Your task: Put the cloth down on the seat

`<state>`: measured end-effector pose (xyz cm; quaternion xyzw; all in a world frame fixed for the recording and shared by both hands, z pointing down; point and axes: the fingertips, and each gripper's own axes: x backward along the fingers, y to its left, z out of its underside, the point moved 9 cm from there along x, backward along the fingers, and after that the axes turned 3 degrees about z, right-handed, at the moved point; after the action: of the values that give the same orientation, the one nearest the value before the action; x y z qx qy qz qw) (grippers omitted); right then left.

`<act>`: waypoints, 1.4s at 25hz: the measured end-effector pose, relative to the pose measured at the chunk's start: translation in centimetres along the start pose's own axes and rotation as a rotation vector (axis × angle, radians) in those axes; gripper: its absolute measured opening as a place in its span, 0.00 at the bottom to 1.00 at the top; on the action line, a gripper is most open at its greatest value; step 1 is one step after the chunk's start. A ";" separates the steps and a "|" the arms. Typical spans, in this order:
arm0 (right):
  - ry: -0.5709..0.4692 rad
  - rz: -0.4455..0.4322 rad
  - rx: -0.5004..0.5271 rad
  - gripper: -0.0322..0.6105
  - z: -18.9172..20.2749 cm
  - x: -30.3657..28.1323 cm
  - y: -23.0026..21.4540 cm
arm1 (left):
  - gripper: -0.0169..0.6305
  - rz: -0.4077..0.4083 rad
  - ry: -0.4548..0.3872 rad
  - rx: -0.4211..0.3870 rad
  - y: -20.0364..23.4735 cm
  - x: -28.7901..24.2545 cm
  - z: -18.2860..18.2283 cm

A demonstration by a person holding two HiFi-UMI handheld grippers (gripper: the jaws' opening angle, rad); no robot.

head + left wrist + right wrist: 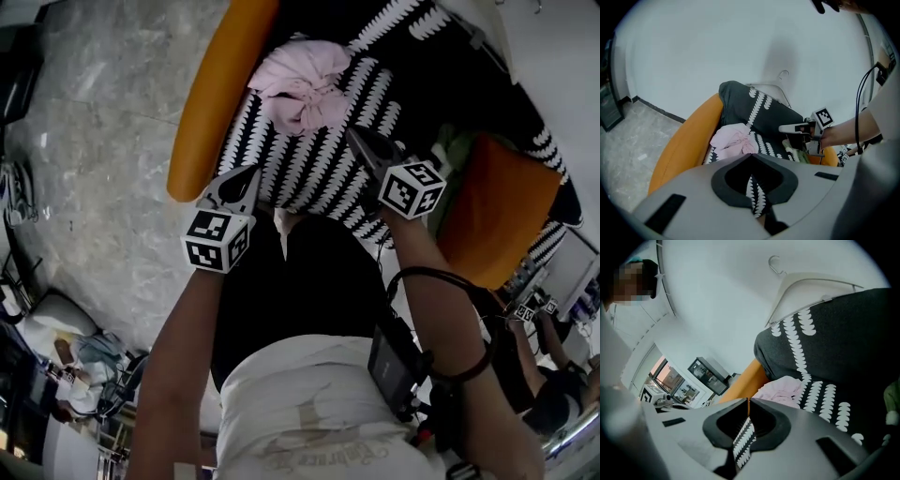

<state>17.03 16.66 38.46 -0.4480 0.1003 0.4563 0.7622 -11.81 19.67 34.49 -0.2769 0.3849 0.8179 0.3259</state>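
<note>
**Near.** Two grippers, one in each hand. The left gripper [251, 174] has its jaws pressed together on a fold of the cloth [328, 159]. Its own view shows a patterned strip pinched between the closed tips. The right gripper [354, 134] is likewise clamped on the cloth, with a narrow patterned strip hanging through its closed jaws. Both therefore hold the same near edge, left and right of centre. In the head view the left gripper sits closer to the person, and the right reaches a little further in.

**Middle.** One cloth, black with white scalloped rows. It lies straight ahead of both grippers and spreads over the one seat [211, 103], between the seat's orange sides. Its long axis runs away from the person, from the held edge toward the backrest. Most of it appears to rest on the seat already, with only the pinched near edge held up. On that reading, the coming move is to lower this edge forward and down onto the seat, then part both pairs of jaws. One pink bundle [305, 80] sits on the cloth beyond the grippers, nearer the left gripper's side, and neither gripper touches it.

**Far.** One white hanger [806, 287] shows at the cloth's far end, against a pale wall.
</note>
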 end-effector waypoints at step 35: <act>-0.374 0.062 0.109 0.07 -8.3 16.2 12.5 | 0.05 0.104 -0.082 -0.335 -4.0 9.2 -13.6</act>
<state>18.46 22.33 17.21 -0.3102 -0.0047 0.5485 0.7764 -11.94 13.53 18.70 -0.2734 0.2437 0.8969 0.2478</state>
